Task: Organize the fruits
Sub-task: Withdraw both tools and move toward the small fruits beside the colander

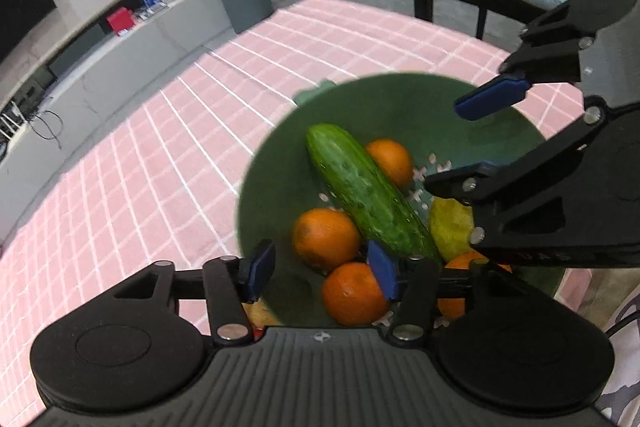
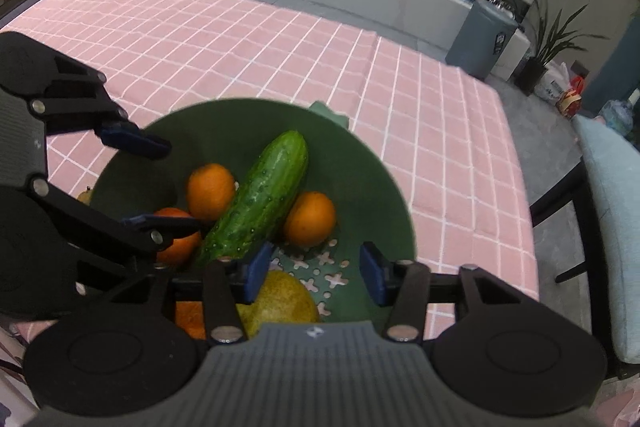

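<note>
Both the left tongs point(image 1: 322, 273) and right tongs point(image 2: 314, 277) hang wide open and empty over the green bowl point(image 2: 372, 171) on the pink worktop point(image 2: 248, 39). Inside, the cucumber point(image 2: 260, 199) leans across oranges point(image 2: 310, 219), so lifting it carelessly could roll them out

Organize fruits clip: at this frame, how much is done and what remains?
Done: cucumber, yellow fruit and four oranges lie in the green colander. In hand: nothing; left gripper and right gripper are open above it. Left: another fruit outside the rim.
</note>
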A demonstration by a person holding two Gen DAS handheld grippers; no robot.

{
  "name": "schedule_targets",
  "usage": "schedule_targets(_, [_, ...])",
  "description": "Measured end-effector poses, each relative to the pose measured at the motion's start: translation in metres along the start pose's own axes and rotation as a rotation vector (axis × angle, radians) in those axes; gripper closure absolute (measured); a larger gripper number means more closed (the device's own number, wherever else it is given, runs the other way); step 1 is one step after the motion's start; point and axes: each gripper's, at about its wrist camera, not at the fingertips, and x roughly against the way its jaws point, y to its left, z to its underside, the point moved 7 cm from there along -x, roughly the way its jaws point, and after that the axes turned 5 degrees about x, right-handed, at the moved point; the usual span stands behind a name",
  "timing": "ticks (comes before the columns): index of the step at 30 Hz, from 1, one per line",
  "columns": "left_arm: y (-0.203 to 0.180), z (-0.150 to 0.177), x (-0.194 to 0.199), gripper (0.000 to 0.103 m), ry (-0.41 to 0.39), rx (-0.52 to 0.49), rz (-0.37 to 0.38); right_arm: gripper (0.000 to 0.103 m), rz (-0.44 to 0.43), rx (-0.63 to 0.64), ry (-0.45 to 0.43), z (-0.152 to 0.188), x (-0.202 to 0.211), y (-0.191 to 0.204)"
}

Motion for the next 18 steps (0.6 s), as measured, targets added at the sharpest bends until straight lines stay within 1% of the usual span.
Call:
schedule_targets(3, [0.004,-0.003,0.012,0.038,-0.025,0.018,-0.001,0.048,0.022,-0.009,-0.027,-0.003,0.012,-0.003])
schedule_targets(6, [0.012,-0.006,0.025,0.038,-0.052,0.048,-0.014,0.047,0.043,-0.027,-0.051,-0.005,0.023,-0.005])
schedule_targets(11, [0.03,-0.005,0.043,0.038,-0.088,0.12,-0.025,0.044,0.056,-0.058,-0.093,-0.007,0.041,0.0])
schedule_targets(13, [0.035,-0.002,0.05,0.038,-0.101,0.152,-0.015,0.044,0.053,-0.072,-0.11,-0.008,0.047,0.003])
schedule_targets(18, [0.05,0.01,0.07,0.038,-0.139,0.205,0.051,0.044,0.008,-0.099,-0.161,-0.01,0.061,0.02])
